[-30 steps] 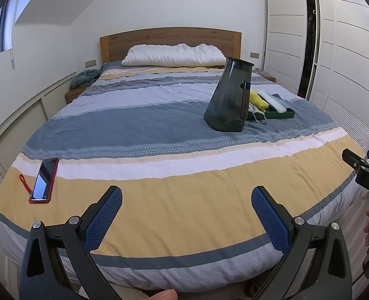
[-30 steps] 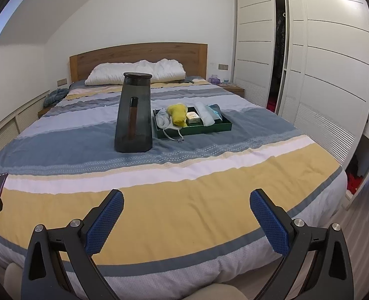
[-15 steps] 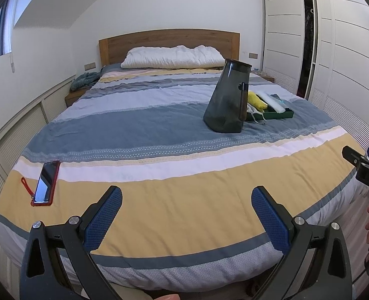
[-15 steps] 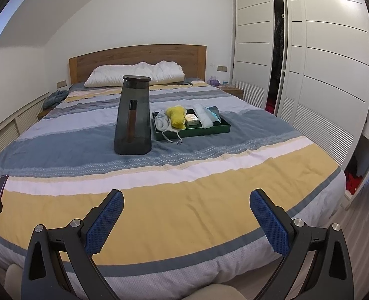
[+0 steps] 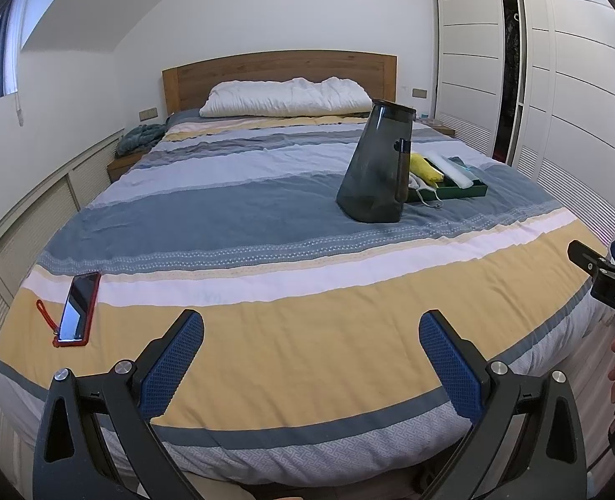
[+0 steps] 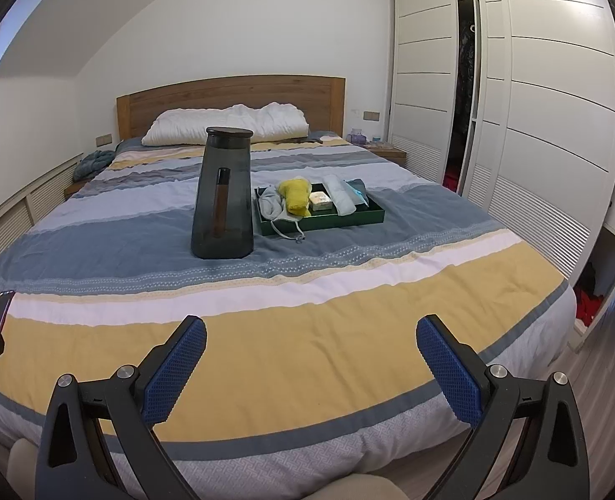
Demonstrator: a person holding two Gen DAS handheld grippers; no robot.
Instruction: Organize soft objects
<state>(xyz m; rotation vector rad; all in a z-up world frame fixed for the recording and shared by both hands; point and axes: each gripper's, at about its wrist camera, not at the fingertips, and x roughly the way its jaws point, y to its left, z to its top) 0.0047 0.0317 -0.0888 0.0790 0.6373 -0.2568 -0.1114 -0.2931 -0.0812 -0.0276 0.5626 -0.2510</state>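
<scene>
We hold both grippers at bed foot edge; left gripper and right gripper fingers spread wide, empty. Wide bare bedspread ahead. Tray mid-bed, long axis across bed, just right of dark jug. In tray: grey cloth, yellow cloth, white roll pointing toward headboard. Phone near bed's left edge.
</scene>
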